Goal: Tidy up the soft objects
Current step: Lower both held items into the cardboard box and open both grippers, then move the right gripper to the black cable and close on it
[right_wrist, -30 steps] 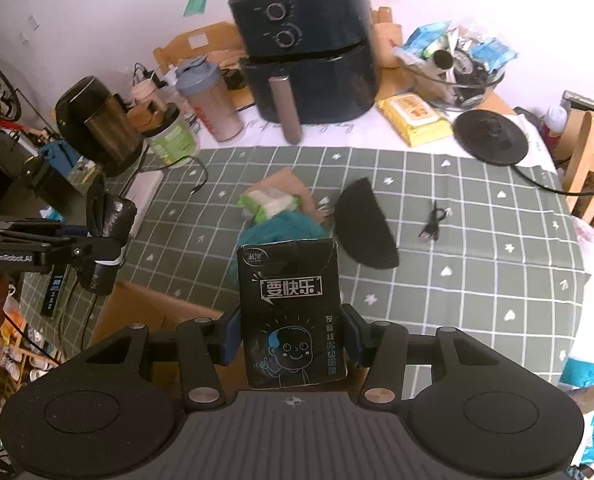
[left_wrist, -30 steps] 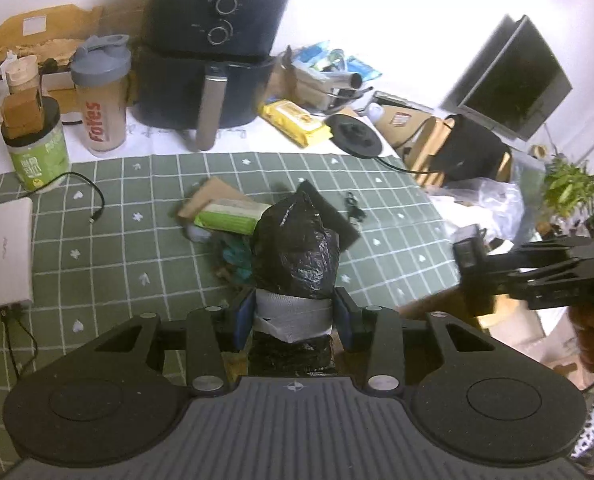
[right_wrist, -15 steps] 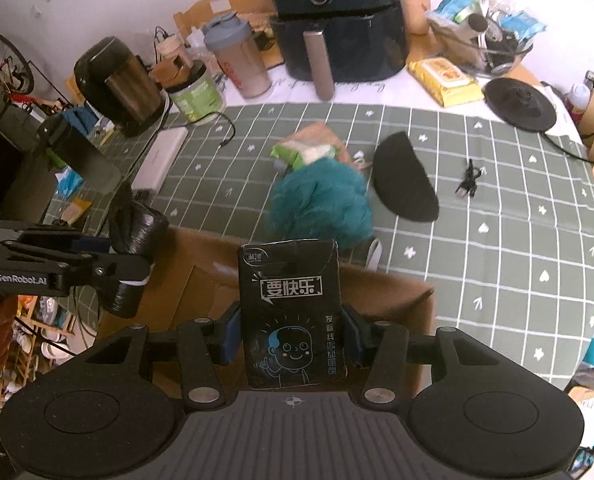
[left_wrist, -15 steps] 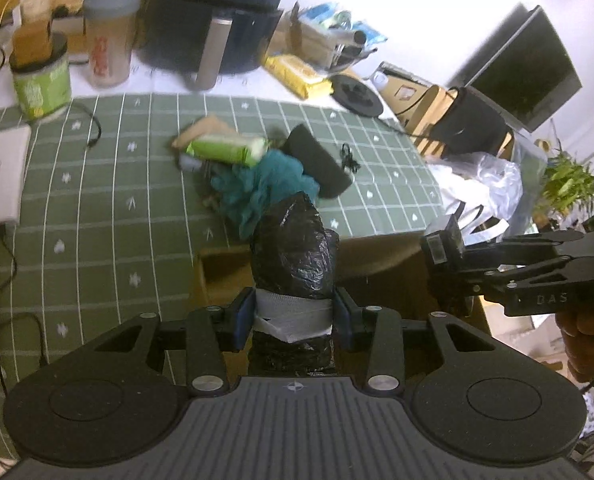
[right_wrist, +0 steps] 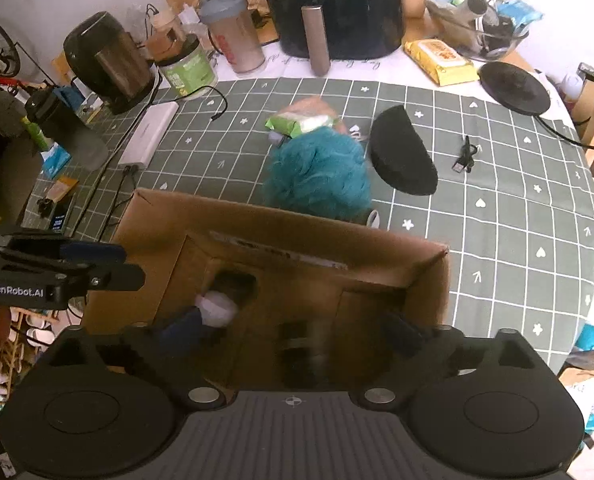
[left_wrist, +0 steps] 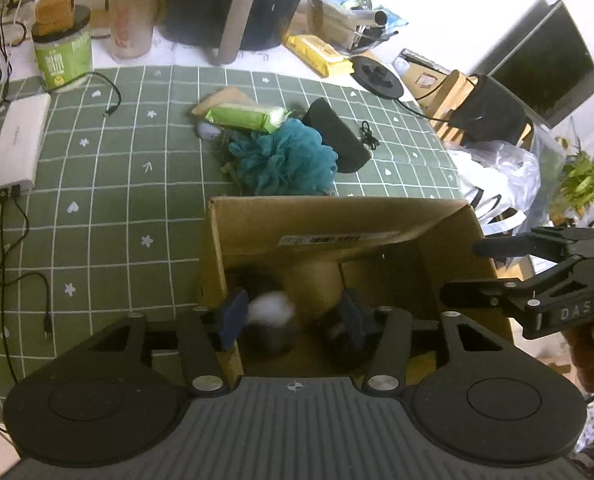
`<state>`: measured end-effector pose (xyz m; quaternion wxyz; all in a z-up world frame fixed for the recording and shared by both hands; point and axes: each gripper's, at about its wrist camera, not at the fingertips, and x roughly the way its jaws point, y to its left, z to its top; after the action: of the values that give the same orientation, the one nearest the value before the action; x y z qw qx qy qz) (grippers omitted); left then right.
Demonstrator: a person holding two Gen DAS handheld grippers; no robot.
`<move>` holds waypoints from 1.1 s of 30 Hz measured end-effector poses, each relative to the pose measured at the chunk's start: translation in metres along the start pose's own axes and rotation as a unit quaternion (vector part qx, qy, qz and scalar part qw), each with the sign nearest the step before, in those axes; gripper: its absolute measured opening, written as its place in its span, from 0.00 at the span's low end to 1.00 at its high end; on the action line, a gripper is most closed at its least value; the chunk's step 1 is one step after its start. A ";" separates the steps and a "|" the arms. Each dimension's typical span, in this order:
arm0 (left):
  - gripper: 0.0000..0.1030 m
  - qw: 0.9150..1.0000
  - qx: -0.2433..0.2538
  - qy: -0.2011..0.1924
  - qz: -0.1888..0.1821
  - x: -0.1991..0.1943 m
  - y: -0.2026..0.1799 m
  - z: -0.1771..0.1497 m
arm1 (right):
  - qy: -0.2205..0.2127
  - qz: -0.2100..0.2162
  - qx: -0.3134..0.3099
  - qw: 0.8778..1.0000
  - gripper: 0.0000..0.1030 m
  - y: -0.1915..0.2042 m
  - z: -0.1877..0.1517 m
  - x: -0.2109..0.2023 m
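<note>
While hovering over the cardboard box (left_wrist: 337, 232) at the bench (left_wrist: 97, 208) edge, left tool (left_wrist: 293, 316) and right tool (right_wrist: 297, 336) both just opening, released, black bundle (left_wrist: 269, 320) and black packet (right_wrist: 297, 356) dropping blurred inside the box.

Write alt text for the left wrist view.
The left gripper hangs over an open cardboard box, jaws just opened, a blurred black roll with a white band dropping between them. Behind the box, a teal bath pouf lies on the green checked tablecloth.
</note>
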<state>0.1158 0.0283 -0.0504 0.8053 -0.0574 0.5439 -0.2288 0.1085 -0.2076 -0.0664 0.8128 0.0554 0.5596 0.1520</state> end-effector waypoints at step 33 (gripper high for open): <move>0.76 0.988 0.064 -0.100 0.099 -0.023 -0.011 -0.005 | -0.046 -0.075 0.031 0.996 1.00 -0.014 0.000 -0.020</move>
<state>0.1009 0.0292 -0.0296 0.8762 0.0264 0.4481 -0.1754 0.1040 -0.2267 -0.0520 0.8445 0.0455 0.5290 0.0704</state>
